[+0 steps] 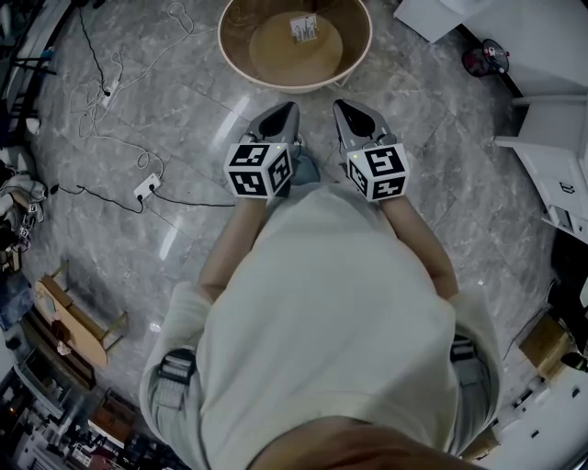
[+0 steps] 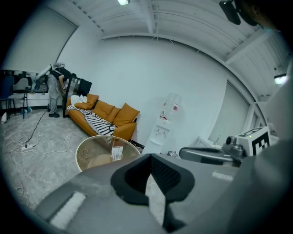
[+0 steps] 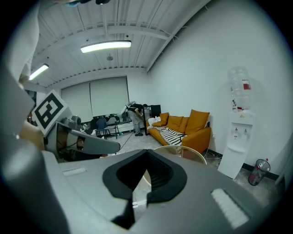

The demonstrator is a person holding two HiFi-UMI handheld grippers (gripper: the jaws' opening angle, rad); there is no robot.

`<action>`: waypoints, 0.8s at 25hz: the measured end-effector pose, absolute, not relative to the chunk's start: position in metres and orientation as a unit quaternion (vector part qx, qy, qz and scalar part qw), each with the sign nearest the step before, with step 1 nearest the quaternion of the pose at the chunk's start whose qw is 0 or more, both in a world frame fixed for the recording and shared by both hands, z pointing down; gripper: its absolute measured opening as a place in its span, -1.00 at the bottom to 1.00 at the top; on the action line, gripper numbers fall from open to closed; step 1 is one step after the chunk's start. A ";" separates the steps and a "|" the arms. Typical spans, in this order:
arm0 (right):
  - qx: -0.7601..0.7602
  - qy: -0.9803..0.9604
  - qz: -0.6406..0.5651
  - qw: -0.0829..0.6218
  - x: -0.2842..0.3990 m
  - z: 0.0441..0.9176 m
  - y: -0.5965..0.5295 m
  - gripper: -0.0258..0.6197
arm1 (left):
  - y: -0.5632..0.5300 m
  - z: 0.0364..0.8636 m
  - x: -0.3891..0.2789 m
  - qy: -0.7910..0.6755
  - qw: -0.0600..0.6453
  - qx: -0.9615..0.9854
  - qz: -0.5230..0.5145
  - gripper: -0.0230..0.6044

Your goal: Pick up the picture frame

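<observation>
A round glass table with a wooden rim stands on the marble floor just ahead of me. On it stands a small upright thing with a printed face, possibly the picture frame; it also shows in the left gripper view. My left gripper and right gripper are held side by side in front of my body, short of the table's near rim. Both point toward the table, and both are shut with nothing between the jaws. The shut jaws fill the left gripper view and the right gripper view.
Cables and a power strip lie on the floor to the left. White furniture and a red bin stand at the right. An orange sofa and a water dispenser are along the far wall. Wooden pieces lie at lower left.
</observation>
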State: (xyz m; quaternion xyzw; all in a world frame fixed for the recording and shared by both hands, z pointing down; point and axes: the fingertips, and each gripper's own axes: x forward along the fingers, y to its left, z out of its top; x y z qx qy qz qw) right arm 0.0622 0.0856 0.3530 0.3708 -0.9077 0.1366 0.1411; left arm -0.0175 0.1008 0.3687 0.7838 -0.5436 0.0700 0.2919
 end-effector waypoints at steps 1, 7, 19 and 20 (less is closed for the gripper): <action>0.373 -0.906 0.142 0.140 0.060 0.353 0.076 -0.92 | 0.091 0.368 -0.020 -0.541 0.292 0.785 0.071 -0.93; 0.387 -0.900 0.151 0.130 0.044 0.351 0.027 -0.92 | 0.040 0.365 -0.039 -0.529 0.293 0.793 0.075 -0.93; 0.408 -0.889 0.160 0.134 0.010 0.366 -0.053 -0.92 | -0.045 0.380 -0.074 -0.502 0.295 0.809 0.085 -0.93; 0.410 -0.887 0.161 0.135 0.008 0.368 -0.059 -0.92 | -0.051 0.382 -0.076 -0.501 0.296 0.809 0.088 -0.93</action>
